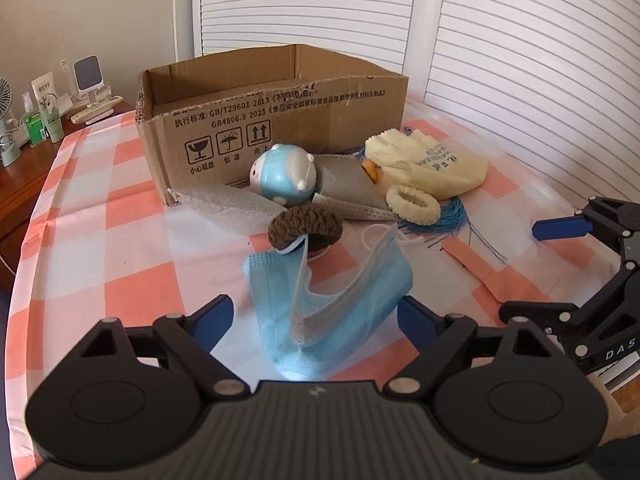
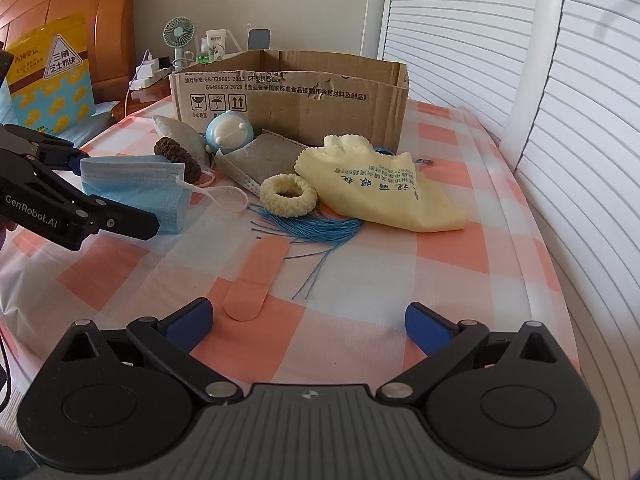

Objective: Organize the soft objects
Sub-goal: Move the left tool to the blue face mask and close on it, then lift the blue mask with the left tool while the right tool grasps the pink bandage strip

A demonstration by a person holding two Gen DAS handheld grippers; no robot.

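A light blue face mask [image 1: 328, 304] [image 2: 132, 188] lies bowed upward between the fingers of my left gripper [image 1: 316, 316] [image 2: 116, 192]. Its right edge meets the right pad, while a sliver of cloth shows beside the left pad, so the jaws stand open around it. Behind it sit a brown scrunchie [image 1: 304, 224], a blue round toy [image 1: 280, 176], a cream scrunchie [image 2: 288, 194], a yellow cloth [image 2: 380, 188] and blue string [image 2: 312, 228]. An open cardboard box [image 1: 280, 112] [image 2: 304, 100] stands at the back. My right gripper [image 2: 308, 324] [image 1: 536, 268] hangs open and empty near a pink bandage strip [image 2: 248, 280].
Two grey pouches [image 1: 228, 204] [image 1: 348, 184] lean against the box. A checked cloth [image 2: 460, 248] covers the surface and drops off at the right, beside white shutters [image 2: 520, 60]. A side table with bottles [image 1: 40, 116] and a fan [image 2: 178, 36] stands at the far left.
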